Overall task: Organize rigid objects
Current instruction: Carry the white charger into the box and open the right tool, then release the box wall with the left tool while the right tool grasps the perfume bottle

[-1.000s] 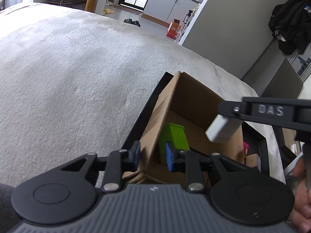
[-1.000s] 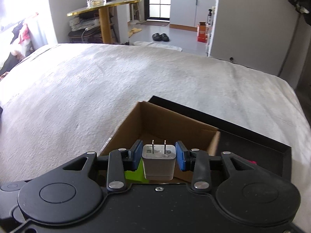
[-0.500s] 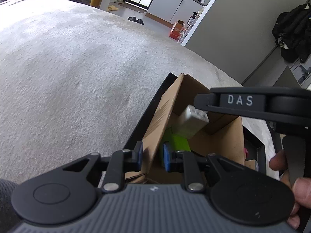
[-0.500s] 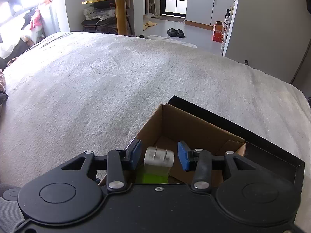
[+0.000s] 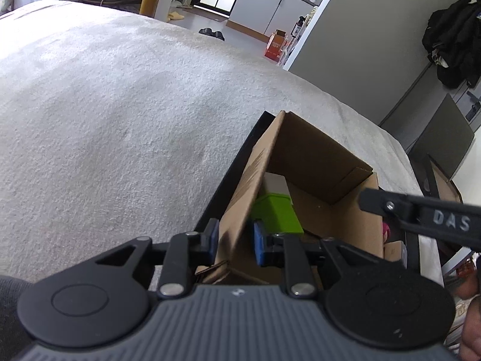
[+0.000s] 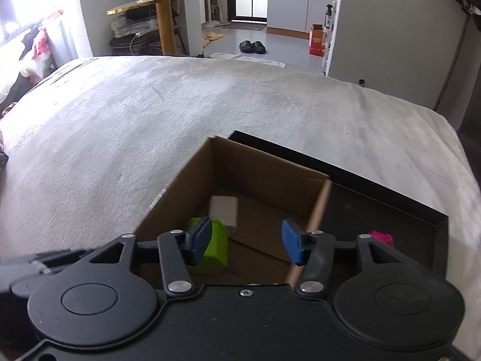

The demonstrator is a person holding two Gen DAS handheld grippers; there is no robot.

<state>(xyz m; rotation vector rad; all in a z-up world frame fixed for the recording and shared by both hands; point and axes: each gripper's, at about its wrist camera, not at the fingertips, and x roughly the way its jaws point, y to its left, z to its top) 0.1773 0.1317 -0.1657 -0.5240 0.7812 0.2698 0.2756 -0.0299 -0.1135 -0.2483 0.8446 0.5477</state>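
Note:
An open cardboard box (image 6: 261, 168) stands in a black tray (image 6: 375, 210) on a grey bed. A white charger (image 6: 224, 215) lies on the box floor beside a green block (image 6: 215, 251); both also show in the left wrist view, the charger (image 5: 275, 183) behind the green block (image 5: 278, 213). My left gripper (image 5: 236, 245) is shut on the box's left wall (image 5: 249, 180). My right gripper (image 6: 245, 242) is open and empty above the box's near part; its finger (image 5: 421, 213) shows at the right of the left wrist view.
The grey blanket (image 6: 150, 120) spreads wide to the left and beyond the tray. A pink object (image 6: 381, 237) lies in the tray right of the box. A gold-topped table (image 6: 163, 0), slippers (image 6: 252, 46) and cabinets stand beyond the bed.
My right gripper opened and let go of the white charger, which dropped into the box beside the green block. The right gripper then drew back to the right. My left gripper kept its hold on the box wall.

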